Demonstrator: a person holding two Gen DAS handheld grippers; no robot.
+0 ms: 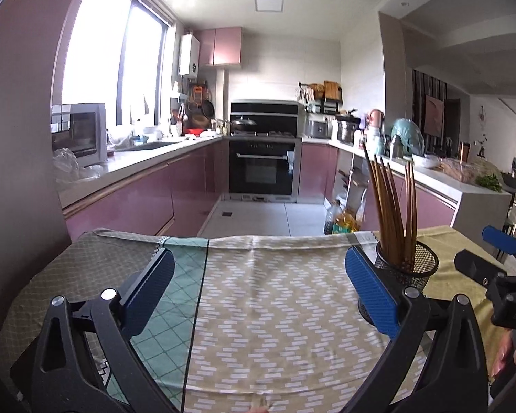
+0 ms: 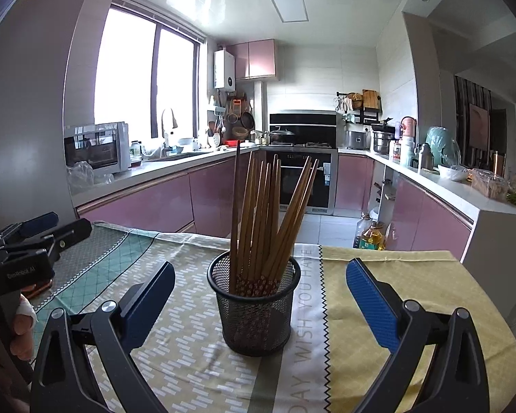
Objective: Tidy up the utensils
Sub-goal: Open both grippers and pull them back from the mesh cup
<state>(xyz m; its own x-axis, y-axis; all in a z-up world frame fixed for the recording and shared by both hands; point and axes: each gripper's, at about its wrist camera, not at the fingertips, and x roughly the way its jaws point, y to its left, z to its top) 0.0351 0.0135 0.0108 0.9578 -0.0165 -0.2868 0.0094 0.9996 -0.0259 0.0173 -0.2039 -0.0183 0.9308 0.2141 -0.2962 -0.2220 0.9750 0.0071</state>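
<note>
Brown chopsticks (image 2: 261, 220) stand upright in a black mesh cup (image 2: 254, 313) — flowered ends down. Both tongs — left tongs (image 1: 259, 275), right tongs (image 2: 259, 285) — gape wide, empty.

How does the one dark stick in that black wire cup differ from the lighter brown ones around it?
The dark chopstick rises higher than the light brown wooden chopsticks and stands nearly upright at the left; the brown ones fan out, several leaning right. It looks almost black, they look tan. All stand together in the black mesh cup on the patterned tablecloth.
</note>
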